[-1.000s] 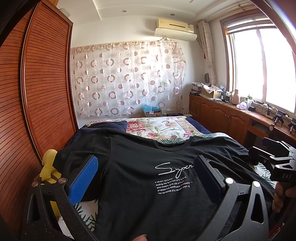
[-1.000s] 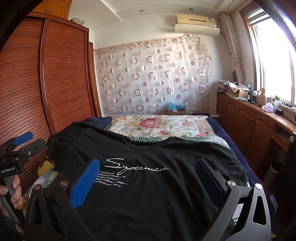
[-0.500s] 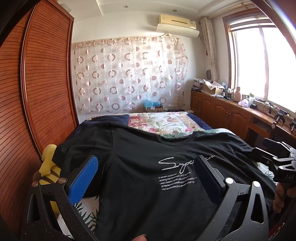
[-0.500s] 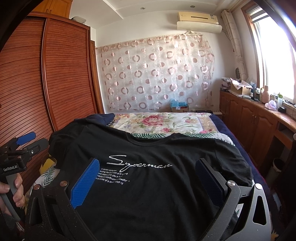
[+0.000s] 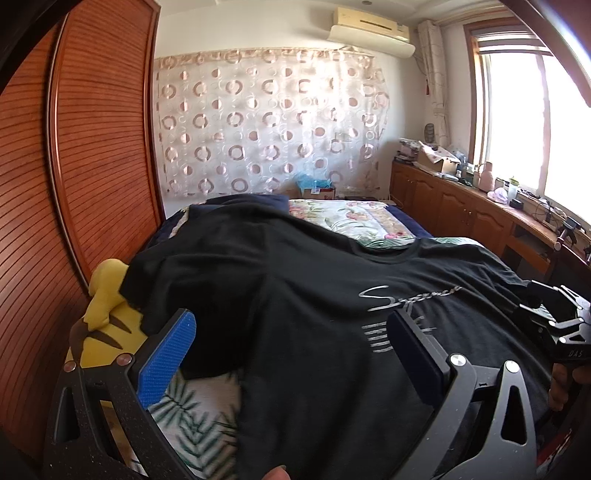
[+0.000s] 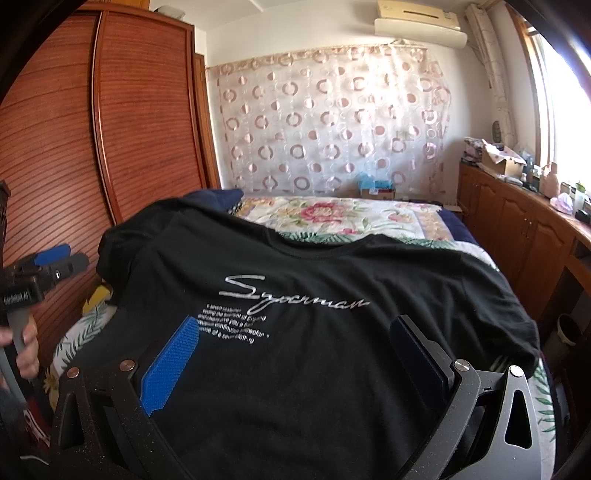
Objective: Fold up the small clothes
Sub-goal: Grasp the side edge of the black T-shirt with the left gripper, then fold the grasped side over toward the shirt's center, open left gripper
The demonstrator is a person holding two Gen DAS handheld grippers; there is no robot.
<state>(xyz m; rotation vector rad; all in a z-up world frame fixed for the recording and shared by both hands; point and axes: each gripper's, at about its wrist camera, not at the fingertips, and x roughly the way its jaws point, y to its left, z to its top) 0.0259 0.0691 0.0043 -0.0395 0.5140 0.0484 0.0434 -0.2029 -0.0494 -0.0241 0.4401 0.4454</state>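
The left gripper (image 5: 290,354), black-framed with blue ribbed pads, is hovering with its fingers spread wide and empty over the black cotton T-shirt with white script lettering (image 5: 332,314). The right gripper (image 6: 295,354) is likewise gaping above the shirt's chest print. The shirt is lying spread front-up across the floral-quilted bed (image 6: 332,214). A yellow plush toy (image 5: 103,314) is sitting just beside the shirt's sleeve.

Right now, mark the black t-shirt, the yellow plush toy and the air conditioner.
black t-shirt (image 6: 295,295): right wrist view, chest print.
yellow plush toy (image 5: 105,314): left wrist view, its body beside the sleeve.
air conditioner (image 5: 371,31): left wrist view, front panel.
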